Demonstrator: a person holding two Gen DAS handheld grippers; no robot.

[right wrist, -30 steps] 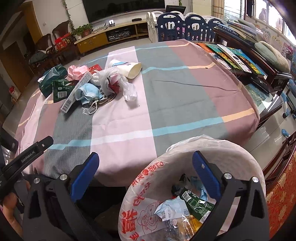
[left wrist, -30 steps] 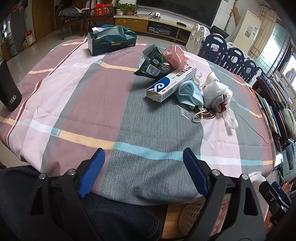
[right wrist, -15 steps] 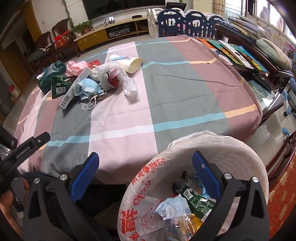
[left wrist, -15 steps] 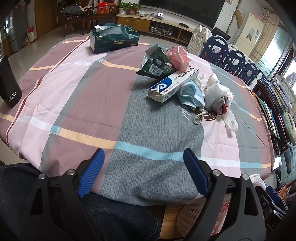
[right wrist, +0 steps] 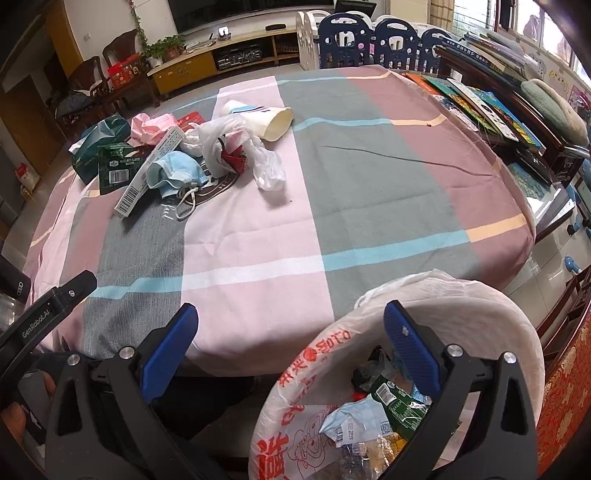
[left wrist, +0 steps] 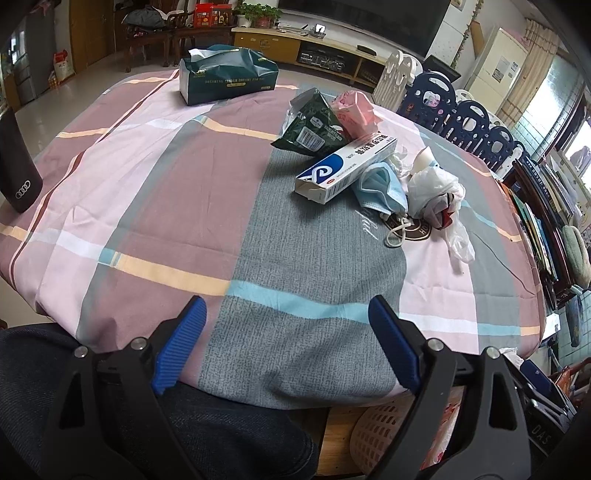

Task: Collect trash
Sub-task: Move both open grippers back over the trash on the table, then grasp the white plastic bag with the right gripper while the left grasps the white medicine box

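Cardboard of the long box [left wrist: 345, 168] is light but stiff, so you take it across its narrow sides; it lies well ahead of your left gripper [left wrist: 286, 345], which stands wide and empty. Your right gripper [right wrist: 290, 347], also wide, hangs over the trash bag [right wrist: 480, 306]. The box hides part of the mask [left wrist: 380, 188].

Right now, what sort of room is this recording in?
Most likely a home living and dining room: a cloth-covered table strewn with trash, a television over a low media cabinet, and children's playpen panels.
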